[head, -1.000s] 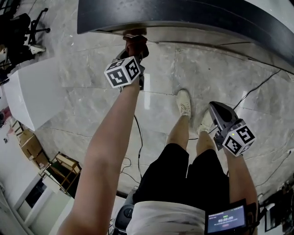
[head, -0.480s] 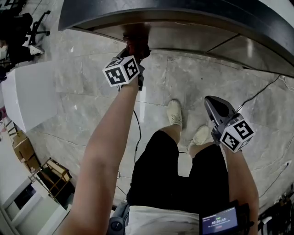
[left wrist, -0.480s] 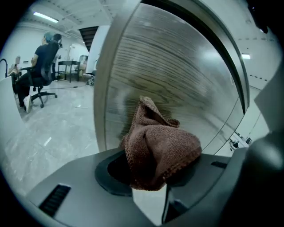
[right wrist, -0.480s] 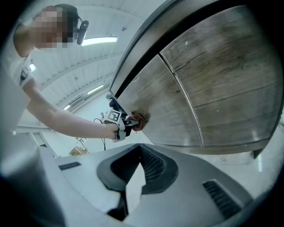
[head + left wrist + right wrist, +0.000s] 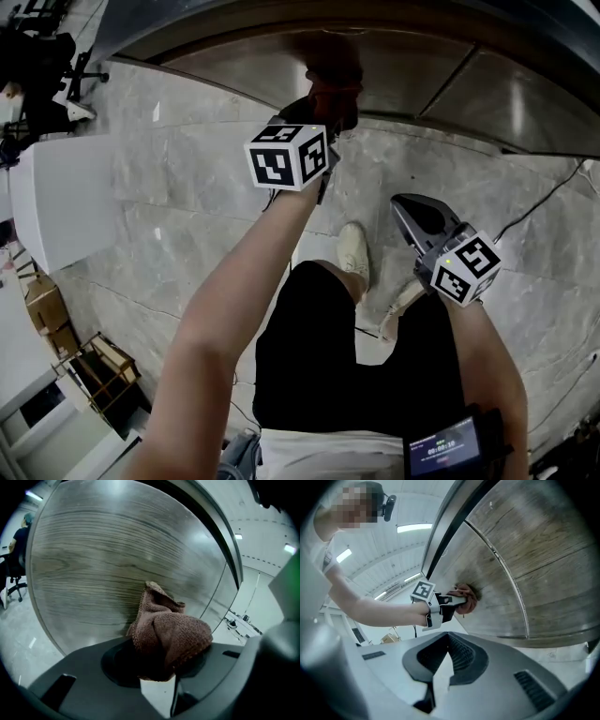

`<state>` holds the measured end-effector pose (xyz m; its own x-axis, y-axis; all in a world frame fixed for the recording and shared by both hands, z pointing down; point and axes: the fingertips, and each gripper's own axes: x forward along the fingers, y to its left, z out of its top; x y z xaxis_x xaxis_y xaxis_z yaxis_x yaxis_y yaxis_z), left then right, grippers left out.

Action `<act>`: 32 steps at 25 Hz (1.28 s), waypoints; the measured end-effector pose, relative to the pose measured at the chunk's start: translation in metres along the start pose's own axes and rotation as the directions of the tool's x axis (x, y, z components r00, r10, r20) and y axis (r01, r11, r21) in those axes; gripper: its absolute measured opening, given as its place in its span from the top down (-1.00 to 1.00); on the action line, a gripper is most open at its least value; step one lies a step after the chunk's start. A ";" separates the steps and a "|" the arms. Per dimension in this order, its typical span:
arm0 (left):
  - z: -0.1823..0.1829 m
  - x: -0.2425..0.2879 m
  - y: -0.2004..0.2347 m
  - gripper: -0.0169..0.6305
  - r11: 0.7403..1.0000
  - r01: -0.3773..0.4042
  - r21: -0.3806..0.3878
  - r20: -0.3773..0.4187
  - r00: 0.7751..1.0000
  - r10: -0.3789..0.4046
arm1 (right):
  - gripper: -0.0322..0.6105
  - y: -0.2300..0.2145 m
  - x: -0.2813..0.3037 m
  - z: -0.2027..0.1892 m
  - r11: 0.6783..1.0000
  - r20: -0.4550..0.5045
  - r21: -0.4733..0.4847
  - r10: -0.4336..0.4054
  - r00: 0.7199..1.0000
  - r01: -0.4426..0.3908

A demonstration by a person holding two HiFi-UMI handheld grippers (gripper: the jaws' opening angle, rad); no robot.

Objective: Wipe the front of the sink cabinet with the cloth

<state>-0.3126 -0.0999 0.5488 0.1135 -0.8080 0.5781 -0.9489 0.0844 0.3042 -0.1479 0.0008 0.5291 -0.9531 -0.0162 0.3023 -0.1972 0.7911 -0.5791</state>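
A brown cloth [image 5: 168, 637] is bunched between the jaws of my left gripper [image 5: 157, 667], which is shut on it and presses it against the wood-grain cabinet front [image 5: 103, 573]. In the head view the left gripper [image 5: 319, 117] reaches forward with the cloth [image 5: 333, 89] on the cabinet front [image 5: 412, 75], just under the dark counter edge. From the right gripper view, the cloth [image 5: 466, 597] touches the panel left of a vertical door seam. My right gripper [image 5: 440, 679] hangs back from the cabinet, jaws shut with nothing in them; it shows at lower right in the head view [image 5: 417, 220].
The person's legs and pale shoes [image 5: 354, 248] stand on the grey marble floor [image 5: 187, 187]. A black cable [image 5: 544, 202] trails over the floor at right. A white block [image 5: 66, 202] stands at left, with cardboard boxes [image 5: 42, 300] and a wooden rack beyond it.
The left gripper has slid the cloth to the right along the cabinet front. The view has tipped so more of the cabinet front shows. The right gripper stays low and shut.
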 end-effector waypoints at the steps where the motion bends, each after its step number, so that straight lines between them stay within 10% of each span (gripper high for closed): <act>1: 0.000 0.004 -0.011 0.51 1.000 0.024 0.007 0.001 1.000 -0.024 | 0.86 -0.002 0.003 -0.003 1.000 0.005 -0.006 0.009 1.000 -0.009; 18: -0.016 0.062 -0.154 0.52 0.904 0.378 0.200 -0.014 0.924 -0.383 | 0.86 -0.048 0.014 -0.063 0.975 -0.005 -0.171 0.145 0.989 -0.143; 32: -0.025 0.060 -0.129 0.53 0.892 0.342 0.295 0.066 0.924 -0.376 | 0.86 -0.072 0.023 -0.081 0.934 0.048 -0.293 0.227 0.973 -0.203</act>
<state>-0.1759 -0.1449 0.5632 0.4421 -0.8171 0.3701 -0.8948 -0.3730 0.2453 -0.1368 -0.0068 0.6390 -0.9829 0.1341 0.1260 0.0770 0.9216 -0.3803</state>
